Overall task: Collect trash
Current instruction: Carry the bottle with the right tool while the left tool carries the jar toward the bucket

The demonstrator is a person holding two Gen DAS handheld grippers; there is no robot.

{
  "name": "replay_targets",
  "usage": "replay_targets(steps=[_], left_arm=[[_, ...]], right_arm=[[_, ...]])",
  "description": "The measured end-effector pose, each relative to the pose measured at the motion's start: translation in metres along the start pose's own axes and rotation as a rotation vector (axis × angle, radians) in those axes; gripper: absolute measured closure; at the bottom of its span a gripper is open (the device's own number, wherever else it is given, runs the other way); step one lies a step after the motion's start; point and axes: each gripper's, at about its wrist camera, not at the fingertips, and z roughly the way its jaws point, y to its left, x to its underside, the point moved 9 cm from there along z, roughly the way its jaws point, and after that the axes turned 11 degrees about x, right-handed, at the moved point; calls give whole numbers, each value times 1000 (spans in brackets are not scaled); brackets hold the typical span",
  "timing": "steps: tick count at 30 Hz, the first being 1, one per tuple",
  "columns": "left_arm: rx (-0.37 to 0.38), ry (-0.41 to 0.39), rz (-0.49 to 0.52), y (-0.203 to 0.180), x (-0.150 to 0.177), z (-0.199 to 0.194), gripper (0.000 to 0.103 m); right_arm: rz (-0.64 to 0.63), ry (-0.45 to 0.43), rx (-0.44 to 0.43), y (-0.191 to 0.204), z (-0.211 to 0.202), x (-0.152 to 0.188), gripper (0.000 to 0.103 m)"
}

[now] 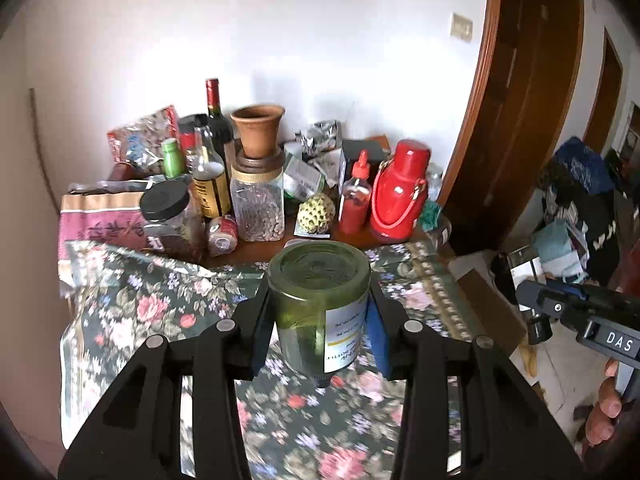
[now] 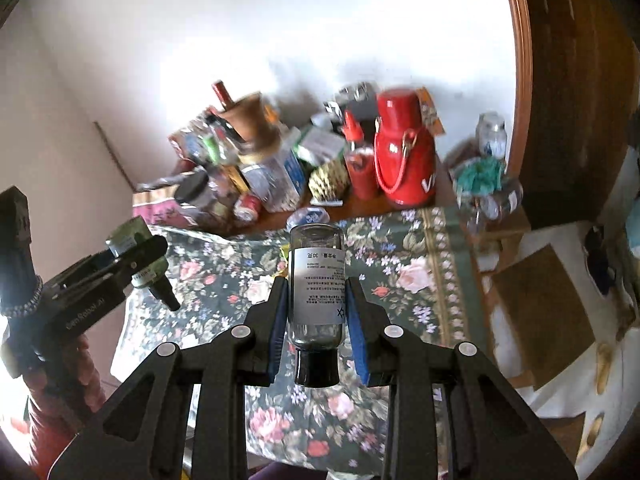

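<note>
My left gripper (image 1: 320,320) is clamped on a green glass bottle (image 1: 318,300), held cap-down with its base toward the cluttered table back. My right gripper (image 2: 317,312) grips a clear bottle (image 2: 317,288) with a white label, its black cap (image 2: 316,368) pointing back at me. Both bottles hang above the floral tablecloth (image 1: 160,300), clear of it.
</note>
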Motion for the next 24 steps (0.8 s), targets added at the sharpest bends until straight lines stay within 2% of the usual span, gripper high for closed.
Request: replay_targets(steps=[7, 13, 24], left_arm=[[-29, -83, -50, -36, 17, -66, 62], [-62, -122, -32, -51, 36, -112, 62], [11, -131, -3, -61, 91, -176, 62]], right_arm=[[-49, -39, -61, -9, -51, 10, 77], [-78, -68, -86, -1, -88, 26, 77], [-32, -118, -60, 19, -146, 79, 77]])
